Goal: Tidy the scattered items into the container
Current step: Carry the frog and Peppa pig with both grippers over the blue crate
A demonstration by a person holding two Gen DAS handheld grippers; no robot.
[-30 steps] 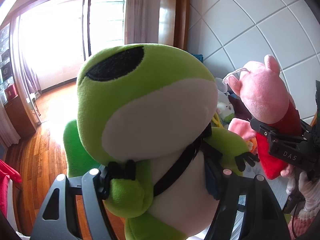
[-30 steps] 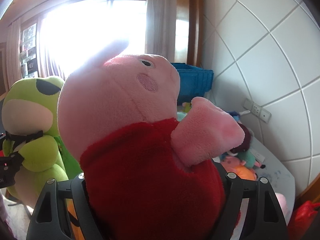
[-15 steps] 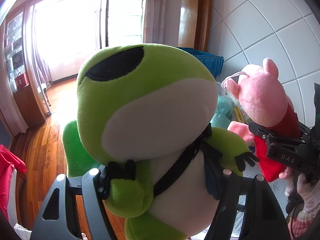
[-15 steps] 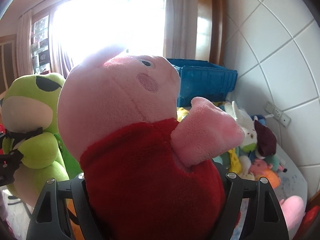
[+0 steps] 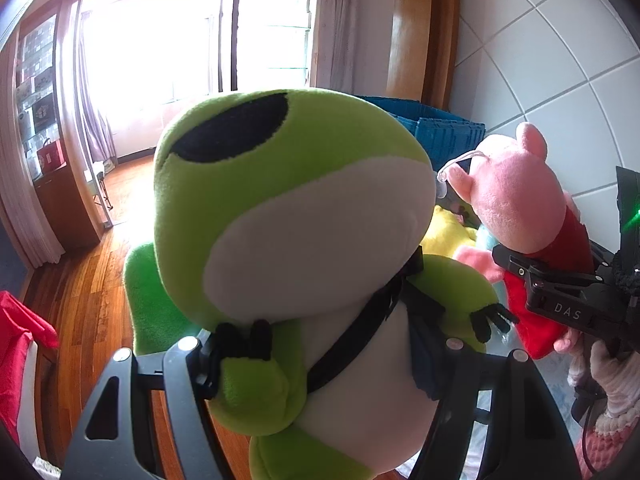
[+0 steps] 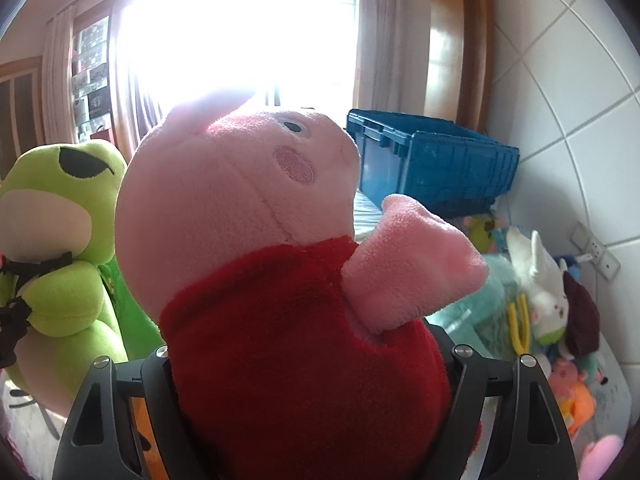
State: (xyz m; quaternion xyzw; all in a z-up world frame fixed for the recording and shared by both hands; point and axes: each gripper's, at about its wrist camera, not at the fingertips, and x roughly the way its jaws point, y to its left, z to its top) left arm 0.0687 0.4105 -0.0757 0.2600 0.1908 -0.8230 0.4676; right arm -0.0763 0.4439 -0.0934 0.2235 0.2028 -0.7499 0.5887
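You have 2 plush toys off the surface at once: the green frog plush (image 5: 288, 216) sits clamped at its belly in your left gripper (image 5: 320, 364), and the pink pig plush (image 6: 272, 248) in its red dress is squeezed at the torso by your right gripper (image 6: 308, 364), both jaws clenched on fabric with the heads standing free above them. Both toys will be light and very soft, so the stuffing gives under the jaws and the big heads are likely to flop or swing as you move; the mid-body hold you have now is the sound one, since a limb or an ear would stretch and slip. Watch the frog's black strap (image 5: 352, 336), which crosses its chest close to the jaw and could snag on release. The 2 toys hang side by side, near each other but apart. Ahead, the blue crate (image 6: 436, 160) stands open against the tiled wall (image 6: 560, 92), near but not yet beneath either toy. Below and to the right of it lies a heap of other plush toys (image 6: 552, 304) on a pale surface, well short of tidied. Judging from this, you are mid-carry; the release wants each toy above the crate's rim first.
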